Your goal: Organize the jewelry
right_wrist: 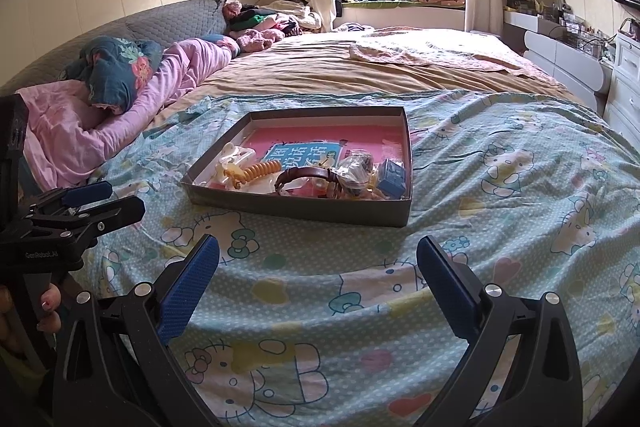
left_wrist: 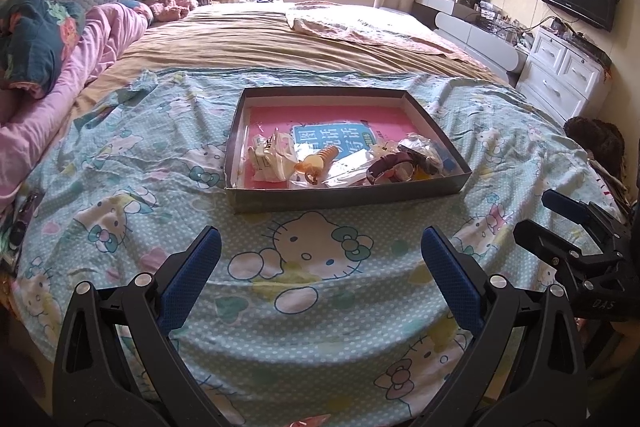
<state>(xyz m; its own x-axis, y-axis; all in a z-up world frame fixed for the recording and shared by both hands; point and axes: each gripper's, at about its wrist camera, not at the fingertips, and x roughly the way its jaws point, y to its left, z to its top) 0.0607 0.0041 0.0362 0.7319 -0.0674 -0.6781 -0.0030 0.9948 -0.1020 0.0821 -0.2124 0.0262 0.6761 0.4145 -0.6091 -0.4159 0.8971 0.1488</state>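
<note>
Both tongs (left_wrist: 320,267) (right_wrist: 318,267) gape empty before the box (left_wrist: 348,193), its clear-bagged jewelry (right_wrist: 356,167) indistinct.

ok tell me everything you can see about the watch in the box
The watch has a dark brown, leather-looking strap curled in a loop and a round, metal-rimmed face. It lies on its side near the front right of the shallow grey box, on clear packets and against a bagged item. Neither claw touches it.

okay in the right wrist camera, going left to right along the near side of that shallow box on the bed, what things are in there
white hair clip → orange spiral hair tie → brown-strapped watch → clear plastic bag of small items → small blue box.
</note>
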